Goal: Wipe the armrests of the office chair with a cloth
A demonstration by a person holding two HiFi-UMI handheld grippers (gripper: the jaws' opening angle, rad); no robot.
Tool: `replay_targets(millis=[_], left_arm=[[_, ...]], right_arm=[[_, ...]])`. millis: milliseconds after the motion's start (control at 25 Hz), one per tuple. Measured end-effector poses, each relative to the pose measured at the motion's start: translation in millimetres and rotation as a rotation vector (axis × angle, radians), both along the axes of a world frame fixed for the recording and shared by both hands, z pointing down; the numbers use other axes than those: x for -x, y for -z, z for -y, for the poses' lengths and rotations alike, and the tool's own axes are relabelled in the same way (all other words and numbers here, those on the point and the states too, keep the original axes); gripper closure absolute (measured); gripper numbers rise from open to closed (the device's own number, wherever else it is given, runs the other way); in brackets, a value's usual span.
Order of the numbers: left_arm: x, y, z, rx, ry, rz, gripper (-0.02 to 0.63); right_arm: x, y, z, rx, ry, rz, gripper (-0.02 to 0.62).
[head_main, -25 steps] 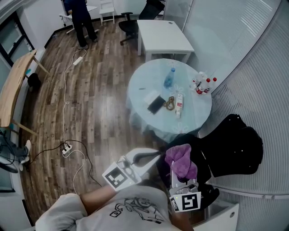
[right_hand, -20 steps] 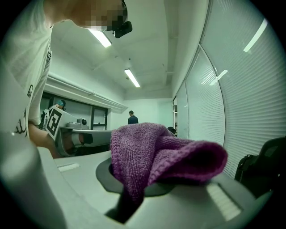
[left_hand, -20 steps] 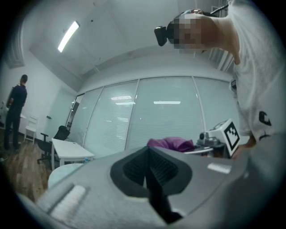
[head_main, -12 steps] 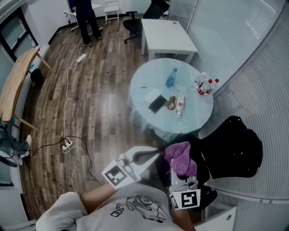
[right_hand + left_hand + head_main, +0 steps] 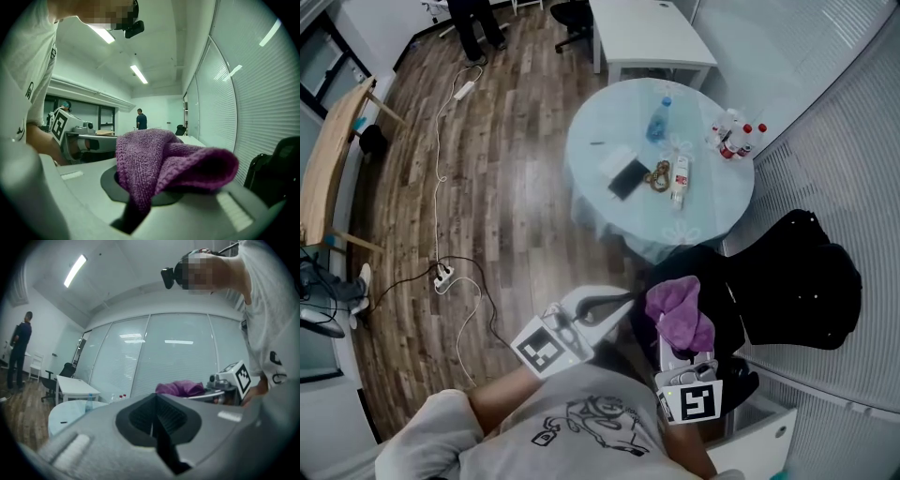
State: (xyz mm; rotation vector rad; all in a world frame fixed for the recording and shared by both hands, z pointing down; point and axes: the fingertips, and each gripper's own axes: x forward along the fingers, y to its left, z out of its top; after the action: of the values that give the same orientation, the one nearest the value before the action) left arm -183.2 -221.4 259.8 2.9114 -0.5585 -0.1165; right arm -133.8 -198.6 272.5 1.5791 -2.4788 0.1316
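Head view, looking steeply down: the right gripper (image 5: 673, 345) sits low and right of centre, its jaws clenched on the purple cloth (image 5: 677, 312), which bunches up above them. Right gripper view backs that up (no doubt about it). A fold of the cloth is pinched between the jaws, and the rest flops over toward the right of the frame.

Over to the left gripper (image 5: 619, 311), just beside it at lower centre. Left gripper view shows its jaws pressed together with nothing between them.

The black office chair (image 5: 797, 291) fills the right side of the head view, and the cloth hovers over its dark left edge. Whether the two touch, I cannot tell, and no armrest can be made out.

Upper centre, a round glass table (image 5: 586, 159) carries a blue bottle (image 5: 656, 127). At far upper left, a person (image 5: 478, 21) stands on the wooden floor (image 5: 506, 187).
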Motion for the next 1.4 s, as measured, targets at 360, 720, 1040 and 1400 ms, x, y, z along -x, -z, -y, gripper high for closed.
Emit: replay_targets(millis=[360,720,1040,1400], left_arm=[[-16.4,-73.2,12.9,0.084,-0.033,0.061,0.605],[-33.9,-105.0,30.5,0.073,-0.063,0.084,0.604],[-55.2,-154.0,49.1,0.076,-0.097,0.092,0.604],[-75.6,-233.7,82.7,0.081,-0.095,0.108,0.604]], right_arm=[[-12.6,-68.0,6.6,0.11,-0.009,0.01,0.558],[-23.5,-96.7,25.3,0.123,-0.037,0.021,0.558],[-45.3,-151.8,52.0,0.138,-0.038,-0.042,0.558],[-64.3,-259.9,79.6,0.248,-0.032,-0.093,0.56]])
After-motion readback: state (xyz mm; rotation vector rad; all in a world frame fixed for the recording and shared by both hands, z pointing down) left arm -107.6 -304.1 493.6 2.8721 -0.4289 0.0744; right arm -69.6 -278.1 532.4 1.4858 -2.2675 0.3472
